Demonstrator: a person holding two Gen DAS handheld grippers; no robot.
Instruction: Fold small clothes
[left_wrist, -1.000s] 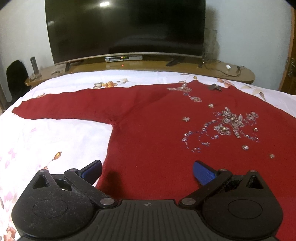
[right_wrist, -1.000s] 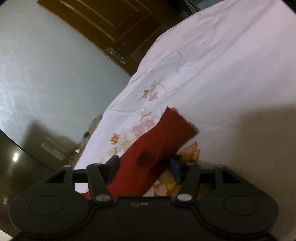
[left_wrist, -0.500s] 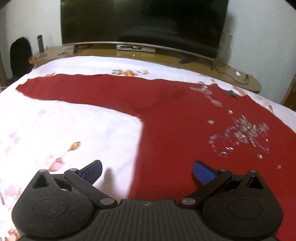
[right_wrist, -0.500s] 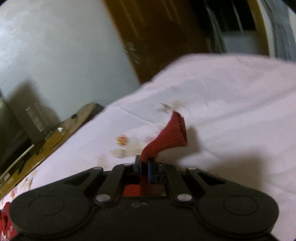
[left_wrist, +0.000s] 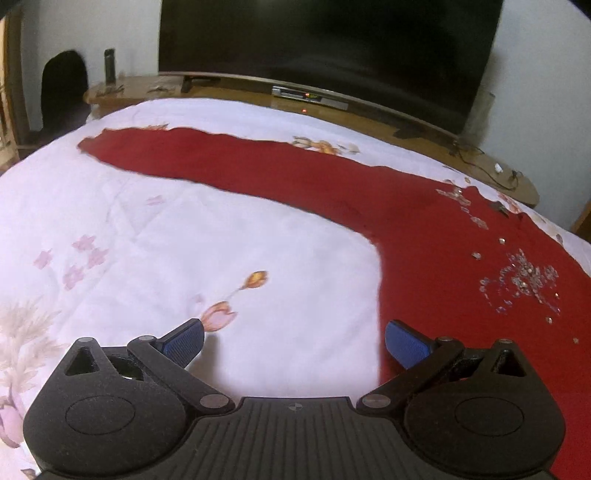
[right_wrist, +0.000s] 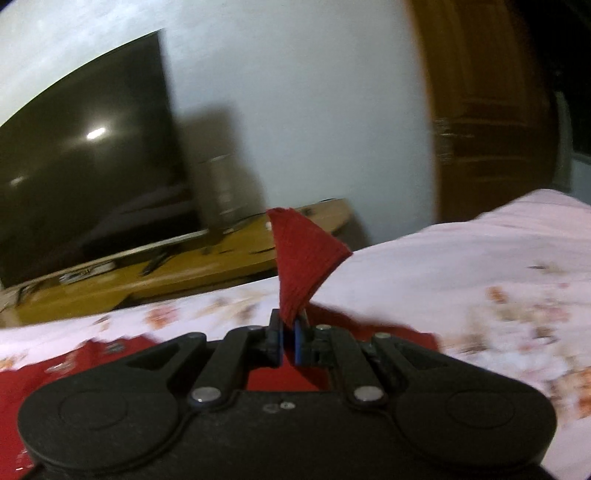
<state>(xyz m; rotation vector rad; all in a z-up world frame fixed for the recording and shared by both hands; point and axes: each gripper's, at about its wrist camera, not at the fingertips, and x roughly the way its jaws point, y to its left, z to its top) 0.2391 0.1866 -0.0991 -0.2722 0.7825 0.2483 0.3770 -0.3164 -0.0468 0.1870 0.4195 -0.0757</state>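
A red sweater (left_wrist: 461, 266) with bead trim lies flat on the white flowered bedsheet (left_wrist: 147, 236), one long sleeve (left_wrist: 221, 162) stretched to the far left. My left gripper (left_wrist: 293, 341) hangs open over the sheet at the sweater's left side edge, its right blue pad over the red cloth, nothing between the pads. In the right wrist view my right gripper (right_wrist: 289, 338) is shut on the other sleeve's cuff (right_wrist: 303, 266), which sticks up past the fingertips, lifted off the bed. More red cloth (right_wrist: 74, 369) trails below.
A big dark television (left_wrist: 325, 48) stands on a low wooden cabinet (left_wrist: 369, 114) beyond the bed's far edge, with cables at its right end. A brown wooden door (right_wrist: 491, 110) is at the right of the right wrist view.
My right gripper closed on the sleeve cuff, lifted it off the bed and swung round toward the television. My left gripper slid left, from over the sweater's body to its side edge.
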